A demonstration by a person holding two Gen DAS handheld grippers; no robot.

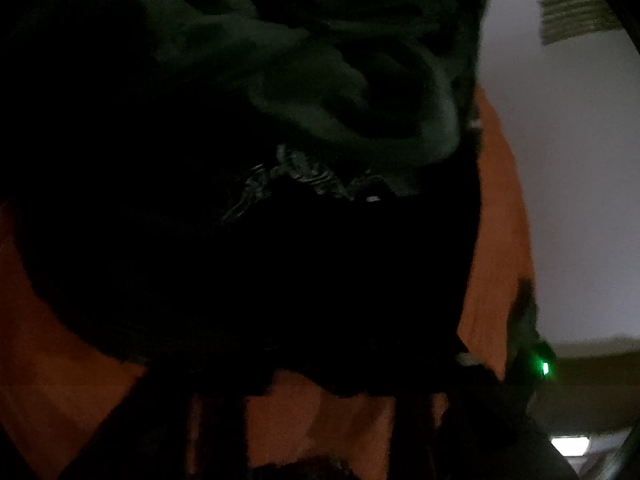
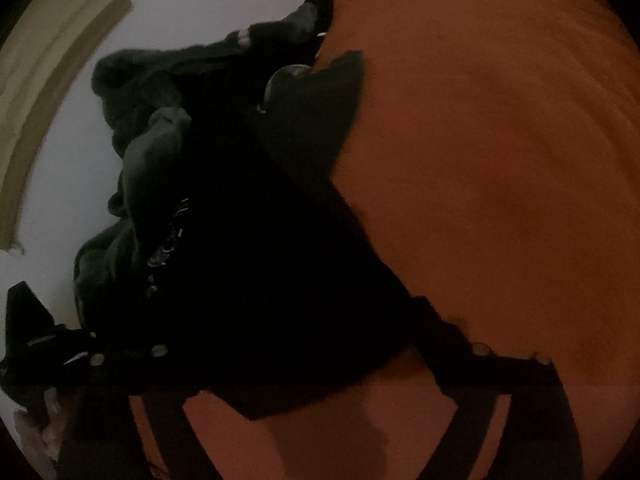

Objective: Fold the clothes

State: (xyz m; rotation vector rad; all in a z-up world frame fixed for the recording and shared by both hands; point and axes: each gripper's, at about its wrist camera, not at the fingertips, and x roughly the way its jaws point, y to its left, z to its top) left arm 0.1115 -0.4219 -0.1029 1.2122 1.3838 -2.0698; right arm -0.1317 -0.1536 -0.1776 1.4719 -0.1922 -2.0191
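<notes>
A black garment (image 1: 248, 264) with a pale printed design (image 1: 288, 178) lies on an orange surface (image 1: 36, 344) and fills most of the left wrist view. Dark green cloth (image 1: 304, 92) is bunched at its far end. The left gripper's fingers are lost in the dark at the bottom; its state is unclear. In the right wrist view the same black garment (image 2: 272, 280) lies on the orange surface (image 2: 500, 160), with the green cloth (image 2: 156, 160) at the left. The right gripper's dark fingers (image 2: 532, 412) stand apart at the bottom, the garment's corner (image 2: 256, 404) between them.
A pale wall (image 1: 568, 200) rises past the surface, with a slatted vent (image 1: 576, 18). A green light (image 1: 545, 368) glows on a dark device at the right. A beige frame (image 2: 48, 92) runs along the wall. A dark gripper-like object (image 2: 44, 344) sits at the lower left of the right wrist view.
</notes>
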